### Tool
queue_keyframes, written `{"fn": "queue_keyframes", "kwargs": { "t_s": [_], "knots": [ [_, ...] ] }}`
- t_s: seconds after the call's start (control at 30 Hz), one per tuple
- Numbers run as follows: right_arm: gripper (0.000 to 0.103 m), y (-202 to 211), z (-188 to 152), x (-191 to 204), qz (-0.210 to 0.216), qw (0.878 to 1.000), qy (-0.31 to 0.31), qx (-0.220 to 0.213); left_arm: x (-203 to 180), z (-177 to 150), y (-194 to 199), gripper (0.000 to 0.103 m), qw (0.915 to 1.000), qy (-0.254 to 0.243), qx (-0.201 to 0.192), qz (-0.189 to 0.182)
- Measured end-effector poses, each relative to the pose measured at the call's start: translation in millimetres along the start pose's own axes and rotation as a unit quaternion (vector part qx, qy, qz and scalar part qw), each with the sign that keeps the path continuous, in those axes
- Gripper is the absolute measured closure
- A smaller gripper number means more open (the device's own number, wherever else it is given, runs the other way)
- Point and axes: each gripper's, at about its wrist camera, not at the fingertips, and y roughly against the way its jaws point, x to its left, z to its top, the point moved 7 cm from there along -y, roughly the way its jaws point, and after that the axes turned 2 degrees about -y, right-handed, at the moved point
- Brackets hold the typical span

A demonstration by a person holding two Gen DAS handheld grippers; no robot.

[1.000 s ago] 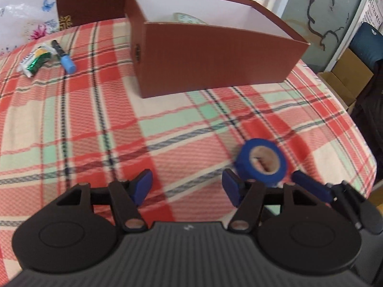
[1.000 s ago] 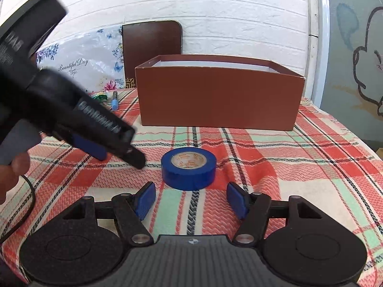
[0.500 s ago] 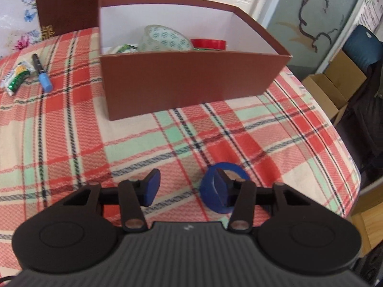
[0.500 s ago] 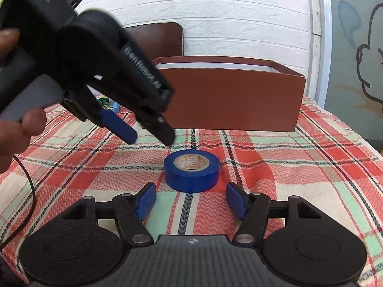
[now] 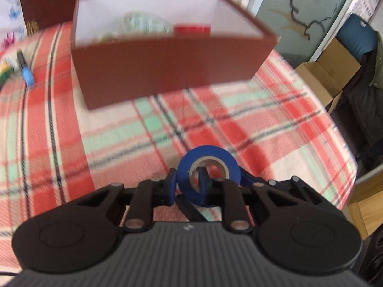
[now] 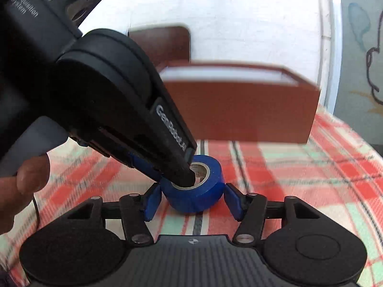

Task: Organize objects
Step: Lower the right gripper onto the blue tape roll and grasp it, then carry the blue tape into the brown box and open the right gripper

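A blue tape roll (image 5: 208,165) lies on the plaid tablecloth. My left gripper (image 5: 188,189) is shut on its wall, one finger inside the core and one outside. In the right wrist view the same roll (image 6: 203,191) sits between the fingers of my right gripper (image 6: 191,202), which is open around it; whether its pads touch the roll I cannot tell. The left gripper (image 6: 184,177) reaches down into the roll from the upper left. A brown open box (image 5: 167,71) stands behind, holding a clear tape roll (image 5: 143,24) and a red item (image 5: 192,28).
A blue marker (image 5: 25,69) and a green packet (image 5: 4,71) lie at the far left of the table. A brown chair back (image 6: 165,45) stands behind the box (image 6: 239,110). Cardboard boxes (image 5: 325,76) stand on the floor to the right, past the table edge.
My left gripper has come down and closed on the wall of the blue roll. My right gripper has moved forward so the roll sits between its fingers.
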Motion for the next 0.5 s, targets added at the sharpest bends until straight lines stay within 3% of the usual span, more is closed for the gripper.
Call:
{"fn": "queue_keyframes", "kwargs": {
  "t_s": [0.1,0.23,0.5],
  "knots": [
    [0.046,5.2,37.0,-2.1,-0.011,0.998,0.009,-0.061,-4.1,35.4,28.1,0.082,0.9983,-0.018,-0.055,-0.001],
    [0.046,-14.9,84.3,-1.0,-0.002,0.994,0.013,-0.107,8.1,82.0,45.7,0.082,0.9940,-0.017,-0.107,0.020],
    [0.046,-91.2,121.8,12.4,0.030,0.994,0.007,-0.107,55.5,137.1,22.7,0.082,0.9909,0.011,-0.108,0.079]
  ]
}}
